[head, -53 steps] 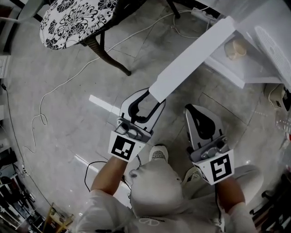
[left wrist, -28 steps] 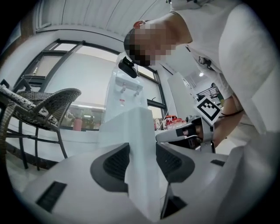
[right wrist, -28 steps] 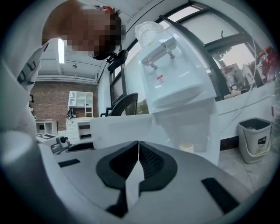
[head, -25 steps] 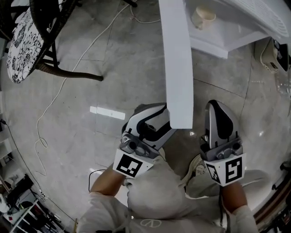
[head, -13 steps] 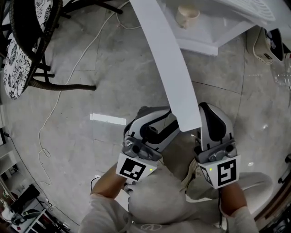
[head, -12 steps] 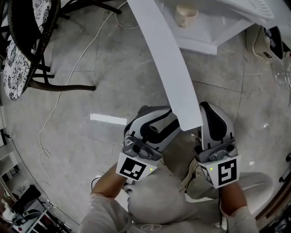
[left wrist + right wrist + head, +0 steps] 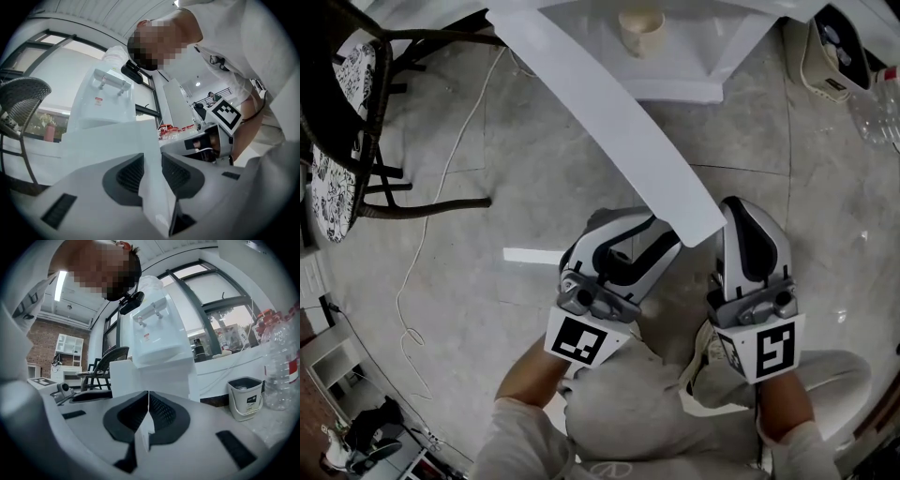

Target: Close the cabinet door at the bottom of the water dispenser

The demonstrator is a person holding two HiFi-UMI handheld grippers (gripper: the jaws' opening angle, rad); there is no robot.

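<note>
Seen from the person's head, both forearms reach forward side by side over the grey floor (image 7: pixel 487 281), each hand holding a gripper roughly level.

The left gripper (image 7: pixel 642 230) angles toward the upper right. Its jaws have just been closing, and in the left gripper view the left gripper (image 7: pixel 151 157) has its dark pads pressed on either side of the free edge of the white cabinet door (image 7: pixel 117 140).

The cabinet door (image 7: pixel 609 122) stands open. It runs as a long white panel from the cabinet (image 7: pixel 703 56) at the top of the view down to the two grippers. A pale cup (image 7: pixel 640 28) sits inside the cabinet.

The right gripper (image 7: pixel 748 211) points straight ahead, just beside the door's end on its right. In its own view the right gripper (image 7: pixel 148 394) is closed, its pads meeting, with the water dispenser (image 7: pixel 159 333) ahead.
</note>
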